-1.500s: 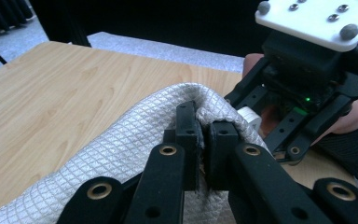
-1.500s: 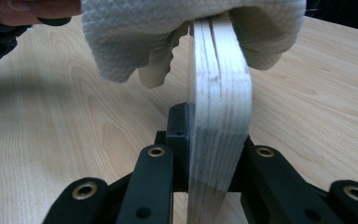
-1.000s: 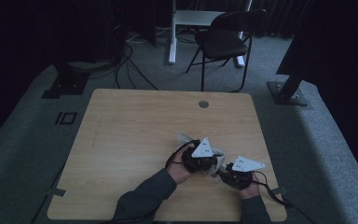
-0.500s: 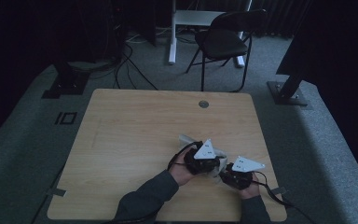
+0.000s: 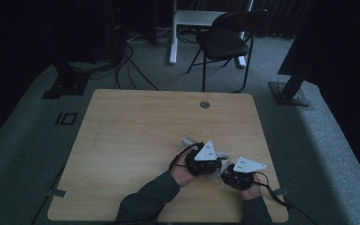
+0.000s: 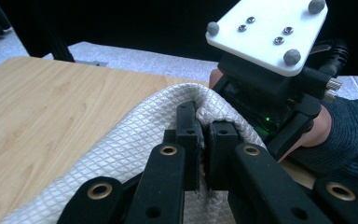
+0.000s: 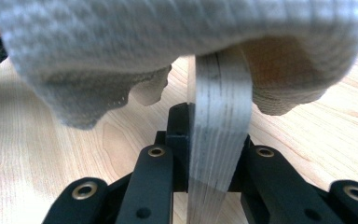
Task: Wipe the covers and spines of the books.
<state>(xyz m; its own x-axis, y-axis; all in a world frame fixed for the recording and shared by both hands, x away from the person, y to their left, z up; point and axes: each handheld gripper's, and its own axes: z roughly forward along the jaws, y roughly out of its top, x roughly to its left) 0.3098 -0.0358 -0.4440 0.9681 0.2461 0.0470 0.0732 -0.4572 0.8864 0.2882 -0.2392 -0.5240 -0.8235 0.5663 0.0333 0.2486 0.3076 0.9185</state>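
Observation:
A white quilted cloth [image 5: 188,141] lies on the wooden table [image 5: 131,136] near its front right corner. In the left gripper view the left gripper [image 6: 204,117] is shut on a raised fold of the cloth [image 6: 121,144], with the right gripper [image 6: 270,88] and its white plate close behind. In the right gripper view the right gripper [image 7: 214,119] is shut on a ribbed white strap [image 7: 219,154] that hangs from the cloth [image 7: 168,37] above. From above, the left gripper [image 5: 215,163] and the right gripper [image 5: 227,177] sit side by side, each held in a hand.
A round cable hole [image 5: 205,104] sits near the table's far edge. A black chair [image 5: 225,42] stands on the carpet beyond, with cables [image 5: 131,70] and a stand base [image 5: 288,93] on the floor. The table's left half is bare wood.

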